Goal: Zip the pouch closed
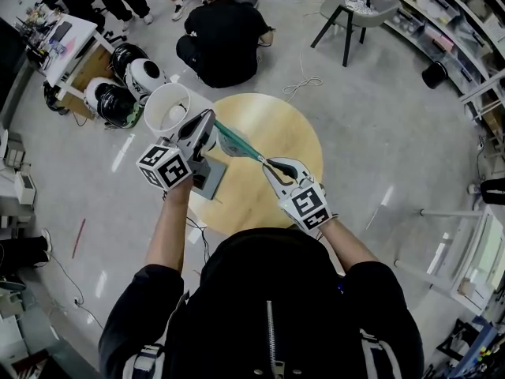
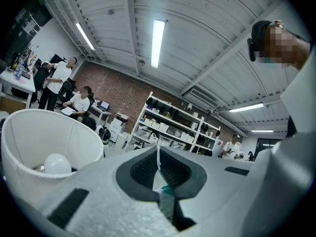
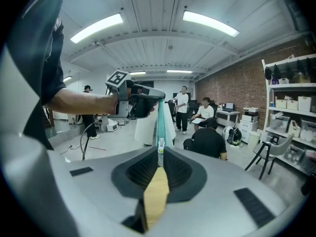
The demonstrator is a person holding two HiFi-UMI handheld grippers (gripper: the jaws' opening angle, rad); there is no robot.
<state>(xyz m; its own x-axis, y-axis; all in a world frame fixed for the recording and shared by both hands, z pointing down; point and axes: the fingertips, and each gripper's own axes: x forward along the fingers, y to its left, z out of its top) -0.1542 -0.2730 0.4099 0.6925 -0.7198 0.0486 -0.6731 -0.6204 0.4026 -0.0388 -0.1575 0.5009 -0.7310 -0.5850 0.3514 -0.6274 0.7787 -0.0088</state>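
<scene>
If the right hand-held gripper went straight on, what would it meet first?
The teal pouch stretched right ahead of its jaws; beyond it, probably the left hand-held gripper holding the far end.

We see a glossy grey floor [image 1: 394,133] and a round wooden table [image 1: 276,125] in the centre. At upper right stands a grey chair [image 1: 351,10]. Elsewhere we see a brick wall [image 2: 113,90], white shelves [image 2: 173,125] and long ceiling lamps [image 2: 158,41].
</scene>
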